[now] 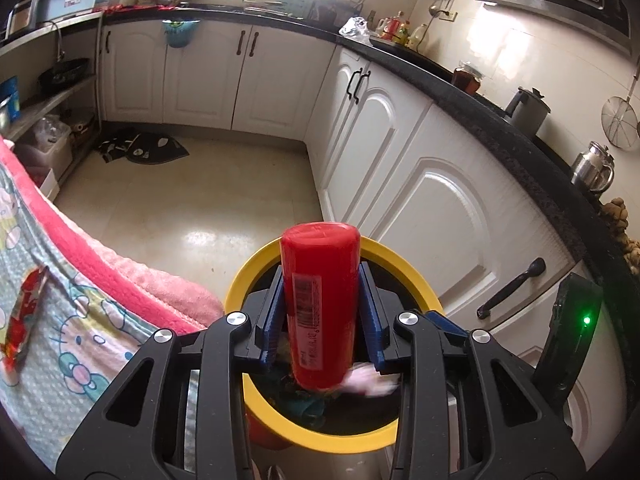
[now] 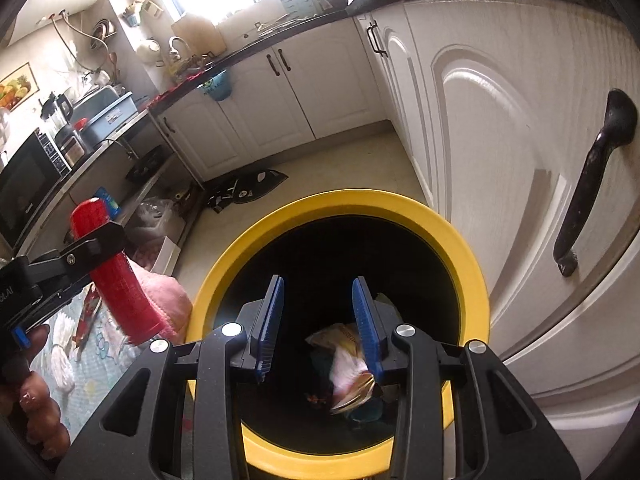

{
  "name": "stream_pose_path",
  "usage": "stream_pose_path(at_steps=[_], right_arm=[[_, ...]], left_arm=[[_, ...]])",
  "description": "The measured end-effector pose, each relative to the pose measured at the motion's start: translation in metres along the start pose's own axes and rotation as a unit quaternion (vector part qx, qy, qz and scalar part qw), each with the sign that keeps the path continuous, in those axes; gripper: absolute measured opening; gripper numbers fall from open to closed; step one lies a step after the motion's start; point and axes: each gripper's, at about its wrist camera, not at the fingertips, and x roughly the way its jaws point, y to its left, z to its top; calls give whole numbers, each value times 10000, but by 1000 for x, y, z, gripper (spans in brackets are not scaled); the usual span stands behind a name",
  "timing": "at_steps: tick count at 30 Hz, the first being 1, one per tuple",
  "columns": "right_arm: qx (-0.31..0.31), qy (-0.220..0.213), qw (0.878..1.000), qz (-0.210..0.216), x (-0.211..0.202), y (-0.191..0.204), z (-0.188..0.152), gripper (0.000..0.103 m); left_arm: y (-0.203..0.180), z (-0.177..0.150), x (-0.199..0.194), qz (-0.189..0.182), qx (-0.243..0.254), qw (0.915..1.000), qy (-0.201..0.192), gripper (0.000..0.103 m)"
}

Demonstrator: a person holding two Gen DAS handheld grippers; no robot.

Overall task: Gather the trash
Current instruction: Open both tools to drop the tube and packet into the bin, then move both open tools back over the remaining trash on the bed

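A red bottle (image 1: 320,248) with a barcode label stands between the blue pads of my left gripper (image 1: 322,268), which is shut on it near the fingertips. The bottle's lower end is blurred. It hangs over a yellow-rimmed bin (image 1: 240,280) with a dark inside. In the right wrist view the same bottle (image 2: 116,280) shows at the left, beside the bin's rim (image 2: 340,200). My right gripper (image 2: 318,282) is open over the bin's mouth with nothing between its pads. Crumpled wrappers (image 2: 348,364) lie in the bin, blurred.
White cabinet doors with a black handle (image 2: 592,184) stand close on the right of the bin. A cartoon-print blanket (image 1: 80,320) and a pink towel (image 1: 172,292) lie on the left, with a red wrapper (image 1: 24,320) on the blanket. A dark mat (image 1: 144,150) lies on the floor.
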Motion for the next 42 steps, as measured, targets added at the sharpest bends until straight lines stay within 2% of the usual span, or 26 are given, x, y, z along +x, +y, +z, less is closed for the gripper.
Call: stream_pose_path(at_steps=[2, 4, 6, 7, 8, 11, 13, 15, 16, 21, 31, 42], right_arm=[[37, 0, 10000, -50, 0, -2, 0, 36], [85, -46, 9999, -105, -2, -3, 0, 45], [107, -85, 9998, -128, -4, -4, 1, 46], [112, -116, 9998, -140, -6, -3, 1, 48], [119, -142, 9997, -145, -8, -3, 2, 49], [105, -247, 9995, -172, -15, 0, 3, 55], [67, -317, 9993, -170, -19, 4, 3, 61], [16, -390, 9991, -141, -26, 11, 4, 62], [-12, -417, 9991, -127, -28, 13, 4, 63], [-185, -601, 9980, 80, -43, 34, 6, 70], [-719, -760, 9930, 544, -66, 89, 4, 72], [-1214, -779, 9858, 856, -83, 136, -5, 75]], left_arm=[[3, -1, 1, 34, -38, 10000, 12, 39], [6, -1, 0, 62, -76, 10000, -7, 48], [9, -2, -4, 99, -113, 9999, -50, 58], [10, -2, -6, 120, -125, 9998, -70, 59], [12, -3, -9, 160, -145, 9997, -94, 61], [18, -3, -20, 276, -187, 9993, -194, 76], [23, -3, -30, 374, -206, 9987, -284, 80], [29, -3, -40, 484, -241, 9978, -383, 90], [32, -4, -46, 557, -258, 9971, -450, 92], [49, -5, -74, 856, -331, 9932, -709, 92], [89, -16, -131, 1270, -638, 9830, -1162, 92], [123, -28, -177, 1525, -993, 9725, -1452, 92]])
